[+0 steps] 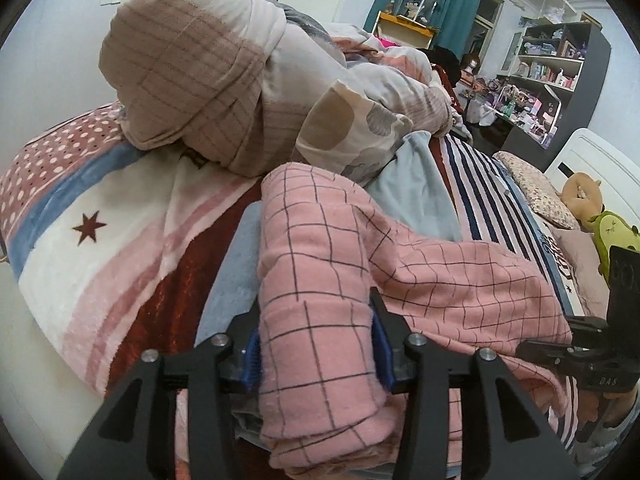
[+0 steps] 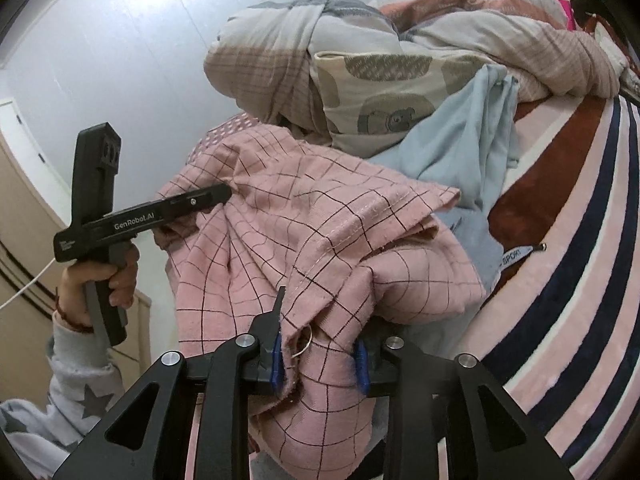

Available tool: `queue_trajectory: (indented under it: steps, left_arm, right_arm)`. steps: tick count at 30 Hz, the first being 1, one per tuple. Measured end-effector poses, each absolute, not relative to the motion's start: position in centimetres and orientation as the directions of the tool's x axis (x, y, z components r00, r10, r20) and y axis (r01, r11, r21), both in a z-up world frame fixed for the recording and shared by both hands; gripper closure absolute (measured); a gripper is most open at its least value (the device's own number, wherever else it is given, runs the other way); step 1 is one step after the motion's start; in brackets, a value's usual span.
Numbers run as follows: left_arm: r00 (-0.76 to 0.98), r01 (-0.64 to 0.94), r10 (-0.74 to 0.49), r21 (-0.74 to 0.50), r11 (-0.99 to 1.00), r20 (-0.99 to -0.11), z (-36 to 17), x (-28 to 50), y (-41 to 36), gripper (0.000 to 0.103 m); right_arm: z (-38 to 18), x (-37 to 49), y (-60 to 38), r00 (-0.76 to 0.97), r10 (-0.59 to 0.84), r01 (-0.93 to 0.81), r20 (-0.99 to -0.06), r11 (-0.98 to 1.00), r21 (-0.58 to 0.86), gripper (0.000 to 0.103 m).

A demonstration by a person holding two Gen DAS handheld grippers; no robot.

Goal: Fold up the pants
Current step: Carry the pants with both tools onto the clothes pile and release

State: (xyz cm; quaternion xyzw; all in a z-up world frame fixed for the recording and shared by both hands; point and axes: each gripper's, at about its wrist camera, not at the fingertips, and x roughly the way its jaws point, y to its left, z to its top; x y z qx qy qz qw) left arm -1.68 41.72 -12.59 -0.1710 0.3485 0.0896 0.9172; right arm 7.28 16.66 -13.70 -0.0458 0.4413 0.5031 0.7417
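Both grippers are clamped on the pants (image 1: 420, 280), which hang bunched between them above the near edge of the bed (image 2: 580, 280). Left gripper (image 1: 316, 344) and right gripper (image 2: 320, 356) hold opposite ends; the long axis runs left-right.

Light: soft, even indoor light, fairly bright in both views
Glare: a washed-out patch on the white wall (image 2: 132, 40) in the right wrist view
Shadows: faint, soft-edged, in the folds of the pink checked pants (image 1: 328, 256)
Distortion: strong fisheye bending, dark corners outside the round frame
Focus: near cloth sharp; far shelves (image 1: 556, 68) soft and small
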Motion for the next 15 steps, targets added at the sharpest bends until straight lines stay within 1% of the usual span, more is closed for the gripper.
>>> queue_trajectory:
  steps: [2, 4, 6, 8, 9, 10, 12, 15]
  left_arm:
    - [0.738, -0.291, 0.062, -0.234, 0.928, -0.672, -12.3, -1.7, 41.5, 0.056]
    - [0.733, -0.314, 0.107, -0.194, 0.929, -0.672, -12.0, -1.9, 41.2, 0.045]
    - [0.730, -0.323, 0.123, -0.180, 0.929, -0.673, -11.7, -2.1, 41.1, 0.044]
    - [0.729, -0.329, 0.131, -0.177, 0.927, -0.671, -11.3, -2.4, 40.8, 0.042]
    - [0.728, -0.334, 0.137, -0.173, 0.926, -0.671, -11.1, -2.5, 40.7, 0.038]
    - [0.727, -0.346, 0.155, -0.161, 0.924, -0.669, -10.8, -2.7, 40.3, 0.034]
    - [0.731, -0.347, 0.167, -0.150, 0.926, -0.661, -10.2, -3.0, 39.8, 0.033]
    - [0.739, -0.355, 0.188, -0.137, 0.925, -0.647, -9.0, -3.4, 38.7, 0.027]
  right_arm:
    - [-13.7, 7.3, 16.6, 0.102, 0.707, -0.783, -0.700, 0.491, 0.381, 0.079]
    - [-13.6, 7.2, 16.5, 0.105, 0.705, -0.783, -0.702, 0.493, 0.378, 0.076]
    - [-13.5, 7.2, 16.5, 0.106, 0.705, -0.782, -0.701, 0.495, 0.379, 0.072]
    - [-13.3, 7.2, 16.3, 0.104, 0.711, -0.778, -0.695, 0.494, 0.389, 0.066]
    - [-13.2, 7.2, 16.0, 0.100, 0.718, -0.775, -0.689, 0.491, 0.399, 0.061]
    - [-13.1, 7.2, 15.8, 0.096, 0.724, -0.772, -0.683, 0.487, 0.408, 0.059]
    - [-12.7, 7.0, 15.4, 0.097, 0.729, -0.771, -0.677, 0.486, 0.412, 0.059]
    - [-12.1, 6.7, 14.5, 0.111, 0.734, -0.775, -0.670, 0.486, 0.405, 0.057]
